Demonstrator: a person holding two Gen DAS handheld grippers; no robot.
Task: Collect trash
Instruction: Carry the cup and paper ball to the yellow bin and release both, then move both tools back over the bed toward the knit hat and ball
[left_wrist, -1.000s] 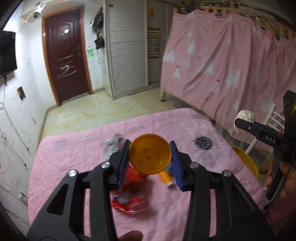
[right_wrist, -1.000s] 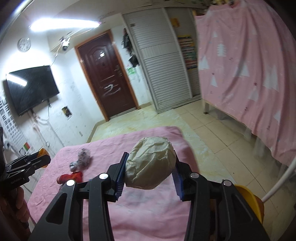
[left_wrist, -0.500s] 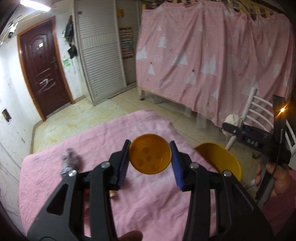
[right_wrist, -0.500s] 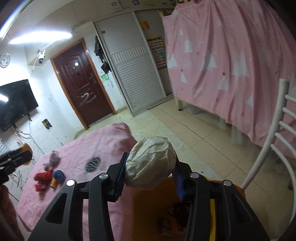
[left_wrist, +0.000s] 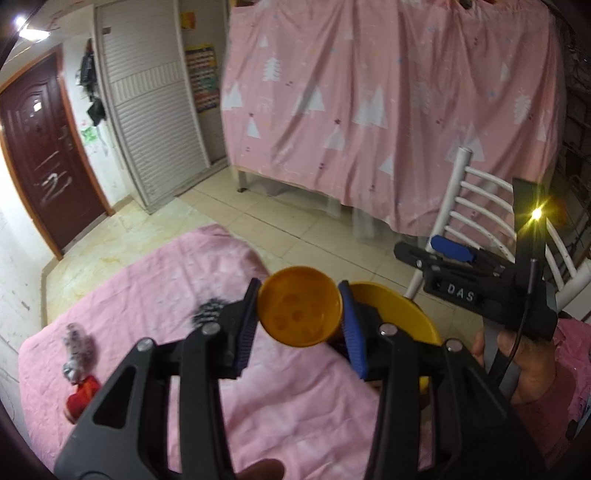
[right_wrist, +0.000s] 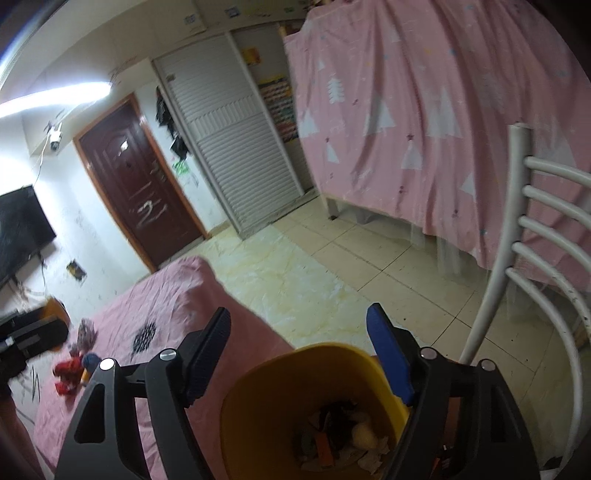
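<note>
My left gripper (left_wrist: 299, 295) is shut on a round orange cup (left_wrist: 299, 314), whose open mouth faces the camera, at the right edge of the pink table (left_wrist: 155, 295). Just behind it stands the yellow bin (left_wrist: 402, 310). My right gripper (right_wrist: 299, 317) hangs over that yellow bin (right_wrist: 258, 387); its jaws are opening and nothing is between them. A pale paper ball (right_wrist: 364, 435) lies among the scraps inside. From the left wrist view the right gripper (left_wrist: 424, 253) shows beside the bin. A red wrapper (right_wrist: 68, 373) and a grey crumple (right_wrist: 85, 332) lie on the table.
A white slatted chair (right_wrist: 517, 258) stands right beside the bin. A pink curtain (right_wrist: 443, 110) hangs behind, over tiled floor (right_wrist: 332, 277). A black spotted patch (right_wrist: 144, 338) marks the cloth. A small blue item (right_wrist: 90, 360) lies by the red wrapper.
My right gripper swung from the table to above the bin and let the paper ball go. The left gripper carried the orange cup rightward to the bin.
</note>
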